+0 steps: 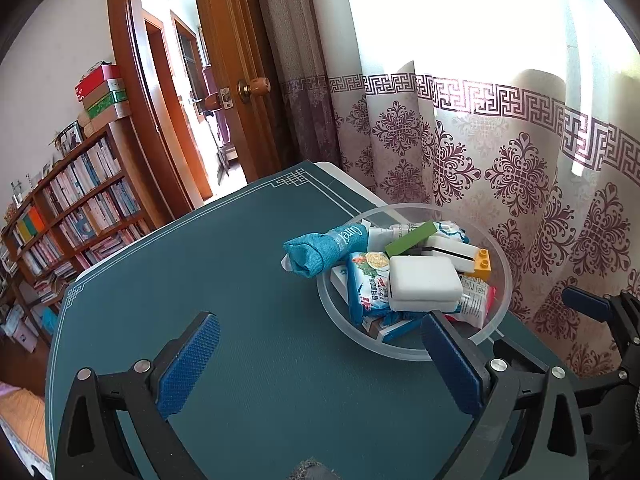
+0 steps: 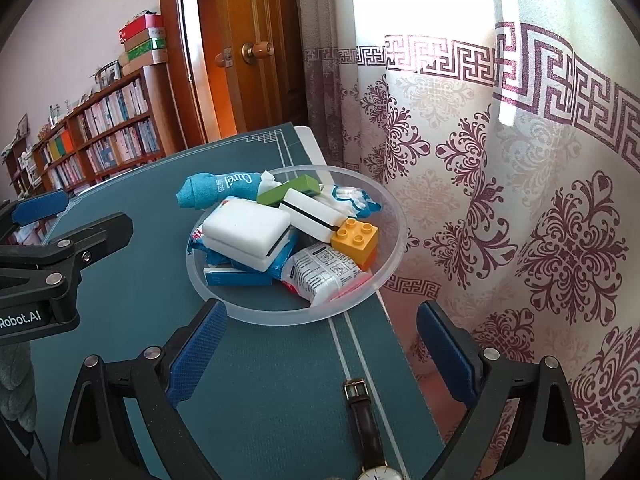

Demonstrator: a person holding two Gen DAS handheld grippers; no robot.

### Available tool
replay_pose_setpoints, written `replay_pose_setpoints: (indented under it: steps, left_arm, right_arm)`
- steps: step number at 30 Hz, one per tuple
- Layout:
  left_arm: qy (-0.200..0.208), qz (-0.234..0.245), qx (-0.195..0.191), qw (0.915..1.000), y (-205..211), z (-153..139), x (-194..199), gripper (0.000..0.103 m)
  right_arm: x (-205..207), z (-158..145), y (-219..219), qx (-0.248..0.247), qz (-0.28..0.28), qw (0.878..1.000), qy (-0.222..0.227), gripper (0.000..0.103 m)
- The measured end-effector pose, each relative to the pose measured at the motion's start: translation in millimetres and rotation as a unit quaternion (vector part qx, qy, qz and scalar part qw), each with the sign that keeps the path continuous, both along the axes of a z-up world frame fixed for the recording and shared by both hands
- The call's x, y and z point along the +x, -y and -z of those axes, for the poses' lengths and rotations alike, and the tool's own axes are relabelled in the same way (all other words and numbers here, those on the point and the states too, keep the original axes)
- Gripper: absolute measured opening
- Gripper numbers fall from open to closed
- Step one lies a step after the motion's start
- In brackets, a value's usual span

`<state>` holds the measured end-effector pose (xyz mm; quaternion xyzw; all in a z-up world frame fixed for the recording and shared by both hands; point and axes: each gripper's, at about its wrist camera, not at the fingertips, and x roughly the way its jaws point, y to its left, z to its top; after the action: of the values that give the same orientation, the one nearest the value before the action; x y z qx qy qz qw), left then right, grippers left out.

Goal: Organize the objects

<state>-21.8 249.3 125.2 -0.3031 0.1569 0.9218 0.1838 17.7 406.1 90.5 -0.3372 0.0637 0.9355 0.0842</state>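
Far left, against the wall: a wooden bookshelf [image 2: 100, 136] packed with books, stacked boxes [image 2: 144, 38] on its top, then an open wooden door [image 2: 256, 44] with a round knob. In the foreground, a teal worktop [image 1: 200, 272] with a pale line border. Left gripper [image 1: 316, 364] low over the bare worktop, blue-padded fingers [image 1: 188, 364] spread wide, released, nothing between them, the right-hand finger overlapping the bowl's near rim in the left wrist view. Right of centre on the worktop, near its curtain-side edge: a clear plastic bowl [image 2: 224, 300] heaped with things. Over its far-left rim, a rolled teal cloth [image 2: 204, 192] with a printed band; beside that a green block [image 2: 288, 194]; in the middle a white sponge [image 2: 246, 226] stacked on snack packets [image 1: 366, 288], with a white box [image 2: 308, 214] behind it; toward the right a yellow toy brick [image 2: 356, 238] and a white printed packet [image 2: 324, 272]. Right gripper [image 2: 320, 352] just short of the bowl's near rim, fingers [image 2: 198, 352] parted wide, released, only worktop between them. Between those fingers, flat on the worktop: a wristwatch [image 2: 366, 420] with a dark brown strap, well apart from the bowl, outside it. Far right: a pale curtain [image 2: 520, 200] with maroon pattern, daylight behind.
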Motion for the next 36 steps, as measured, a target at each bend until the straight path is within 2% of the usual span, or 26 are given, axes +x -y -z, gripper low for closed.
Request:
replay_pose_setpoints:
  steps: [36]
  left_arm:
    - [-0.005,0.007,-0.017,0.9998,-5.1,7.5,4.8,0.103]
  right_arm:
    - [-4.4,6.9,1.4,0.008,0.001,1.0,0.005,0.097]
